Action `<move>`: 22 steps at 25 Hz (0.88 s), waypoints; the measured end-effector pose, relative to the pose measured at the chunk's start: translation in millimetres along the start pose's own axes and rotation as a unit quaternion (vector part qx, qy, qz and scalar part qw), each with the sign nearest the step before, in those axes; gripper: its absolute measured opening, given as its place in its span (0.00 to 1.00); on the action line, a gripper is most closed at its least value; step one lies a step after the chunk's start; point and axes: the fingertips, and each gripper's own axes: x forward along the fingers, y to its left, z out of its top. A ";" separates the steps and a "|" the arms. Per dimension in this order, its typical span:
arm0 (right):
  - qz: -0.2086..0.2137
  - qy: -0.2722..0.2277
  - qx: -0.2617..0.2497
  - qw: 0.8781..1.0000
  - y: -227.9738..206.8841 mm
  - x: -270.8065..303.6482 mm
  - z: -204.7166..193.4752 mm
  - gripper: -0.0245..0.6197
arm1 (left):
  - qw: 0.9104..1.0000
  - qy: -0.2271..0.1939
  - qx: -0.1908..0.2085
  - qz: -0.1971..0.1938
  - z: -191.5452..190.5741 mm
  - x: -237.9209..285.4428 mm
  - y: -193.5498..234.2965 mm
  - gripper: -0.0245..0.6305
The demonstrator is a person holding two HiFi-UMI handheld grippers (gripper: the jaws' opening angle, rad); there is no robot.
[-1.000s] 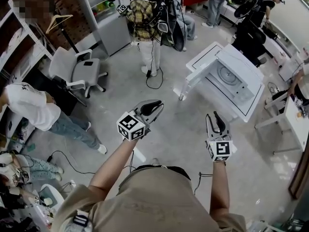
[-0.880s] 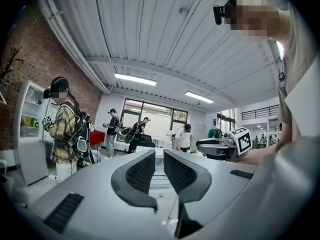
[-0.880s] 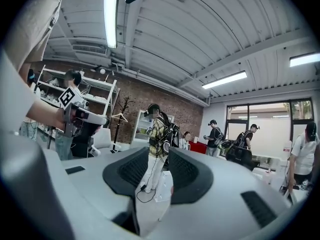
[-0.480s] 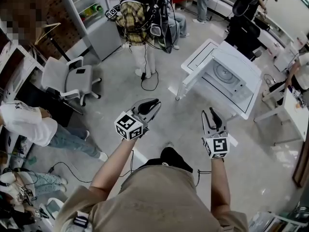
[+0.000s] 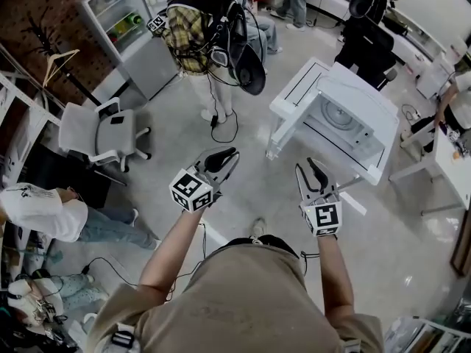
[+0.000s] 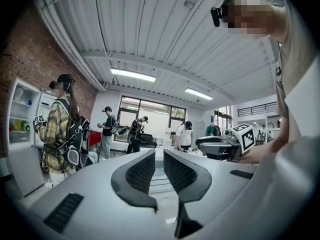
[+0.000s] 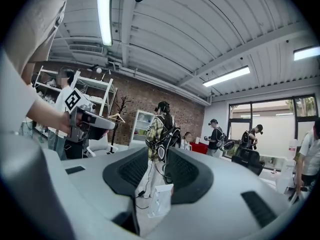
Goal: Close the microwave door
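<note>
A white microwave (image 5: 346, 120) stands on a low white table (image 5: 278, 132), its door (image 5: 300, 85) swung open to the left and the round turntable showing inside. Both grippers are held level above the floor, short of the microwave and touching nothing. My left gripper (image 5: 225, 156) is to the left of the table; its jaws stand a little apart with nothing between them, and the microwave (image 6: 158, 173) shows through the gap. My right gripper (image 5: 310, 170) is just before the table's near edge, its jaws slightly apart and empty. A white panel (image 7: 161, 200) shows beyond its jaws.
A person in a plaid shirt with a backpack (image 5: 197, 29) stands left of the microwave, with a cable (image 5: 222, 129) on the floor beside them. A grey office chair (image 5: 99, 132) and a cabinet (image 5: 124, 22) are at the left. White tables (image 5: 450, 169) stand at the right.
Both grippers have moved forward together toward the microwave, which now lies closer in the head view. Their jaws look unchanged.
</note>
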 end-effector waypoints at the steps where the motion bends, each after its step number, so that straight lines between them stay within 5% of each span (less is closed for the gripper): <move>1: 0.002 -0.002 -0.002 1.000 -2.8 6.3 0.2 0.24 | 1.000 -0.001 0.001 0.000 1.3 4.3 4.5 0.10; 15: 0.001 -0.003 0.009 1.000 -11.7 74.9 -13.7 0.24 | 1.000 0.003 0.017 -0.011 -3.1 35.7 65.0 0.10; 22: -0.042 0.021 0.020 0.999 -8.8 108.9 -16.4 0.24 | 0.998 0.022 0.004 -0.062 -8.7 56.3 106.7 0.10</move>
